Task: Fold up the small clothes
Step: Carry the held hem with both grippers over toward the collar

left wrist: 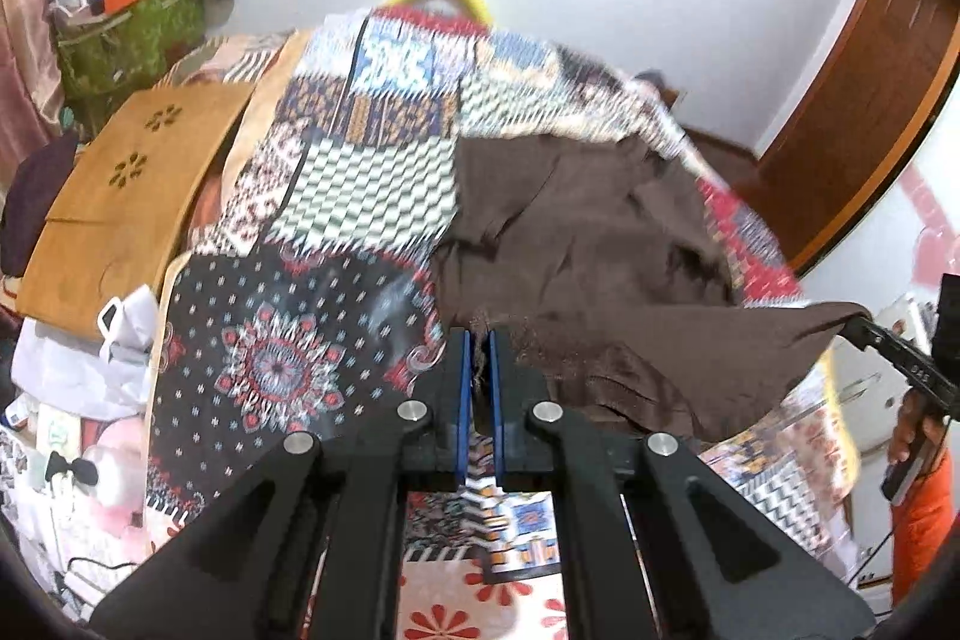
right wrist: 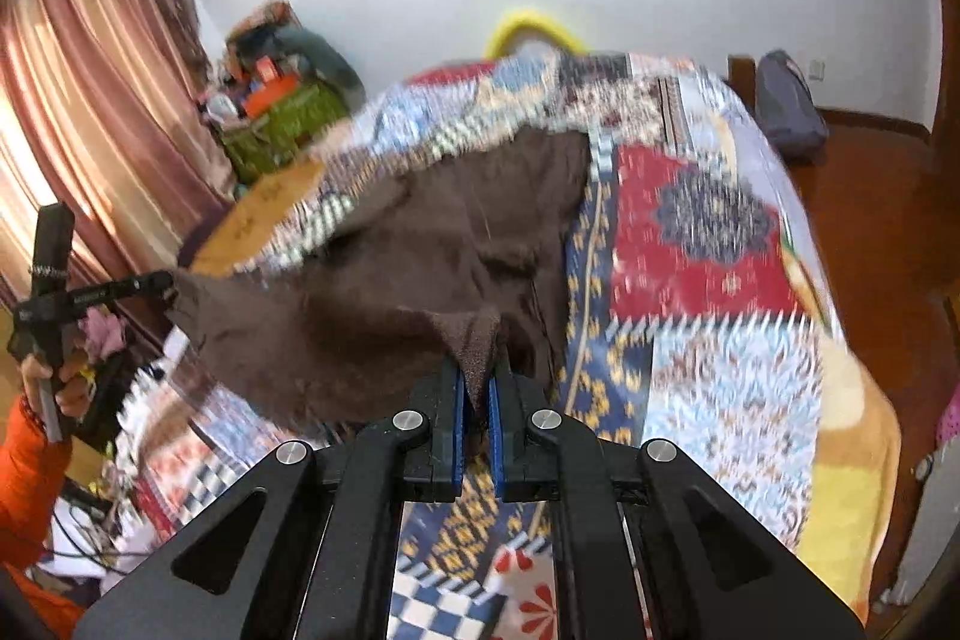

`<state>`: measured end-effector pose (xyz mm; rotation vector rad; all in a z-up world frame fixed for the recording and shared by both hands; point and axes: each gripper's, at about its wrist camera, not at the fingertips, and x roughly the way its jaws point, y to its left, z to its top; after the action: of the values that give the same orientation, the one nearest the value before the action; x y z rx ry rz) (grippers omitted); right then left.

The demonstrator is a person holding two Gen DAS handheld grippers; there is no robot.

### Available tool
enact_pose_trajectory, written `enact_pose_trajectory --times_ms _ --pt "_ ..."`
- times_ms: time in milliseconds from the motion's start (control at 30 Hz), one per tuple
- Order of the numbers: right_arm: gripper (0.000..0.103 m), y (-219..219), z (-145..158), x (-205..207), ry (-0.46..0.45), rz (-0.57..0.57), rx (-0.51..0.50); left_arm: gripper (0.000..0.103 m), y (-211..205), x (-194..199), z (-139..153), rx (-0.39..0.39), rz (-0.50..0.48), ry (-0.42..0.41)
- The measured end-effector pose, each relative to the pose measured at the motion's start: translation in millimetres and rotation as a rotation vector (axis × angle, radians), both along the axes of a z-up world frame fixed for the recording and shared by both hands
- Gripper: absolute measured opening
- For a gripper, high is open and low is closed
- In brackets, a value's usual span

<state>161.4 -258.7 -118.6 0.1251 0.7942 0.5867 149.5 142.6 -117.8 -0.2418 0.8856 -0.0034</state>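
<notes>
A patchwork bedspread covers the bed (wooden board beside it), pink curtains behind.

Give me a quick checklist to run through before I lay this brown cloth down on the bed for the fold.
1. Left gripper pinching the brown cloth: ok, fabric sits between the closed fingers.
2. Right gripper pinching the cloth: ok, a corner is clamped between its pads.
3. Cloth spread between the two grips: ok, the near edge runs stretched from one to the other.
4. Cloth free of wrinkles: not ok, the middle is bunched and creased.
5. Landing spot on the patterned bedspread: ok, bare bedspread shows beside the cloth.
6. Far edge lying flat: cannot tell, the pictures are motion-blurred.
</notes>
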Motion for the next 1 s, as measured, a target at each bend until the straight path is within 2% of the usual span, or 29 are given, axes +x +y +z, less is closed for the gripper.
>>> enact_pose_trajectory --times_ms 100,200,433,733,1000 --pt "0.005 2.5 12.2 10.9 -0.049 -0.018 0.008 0.005 -4.0 6.2 18.4 0.035 0.01 -0.05" --pt "0.005 0.8 15.6 26.8 -0.06 -0.048 0.022 0.005 0.6 24.1 27.2 0.063 0.038 -0.073" --pt "0.005 4.3 19.5 72.5 -0.069 -0.09 0.006 0.005 23.3 79.1 26.2 0.006 0.094 -0.064" --pt "0.005 16.2 11.8 146.0 -0.03 -0.12 -0.039 0.005 44.6 161.5 -4.2 0.002 0.145 -0.016" --pt "0.005 28.7 -24.7 218.3 0.076 -0.119 -0.078 0.005 65.3 229.9 -56.1 -0.016 0.169 0.071"
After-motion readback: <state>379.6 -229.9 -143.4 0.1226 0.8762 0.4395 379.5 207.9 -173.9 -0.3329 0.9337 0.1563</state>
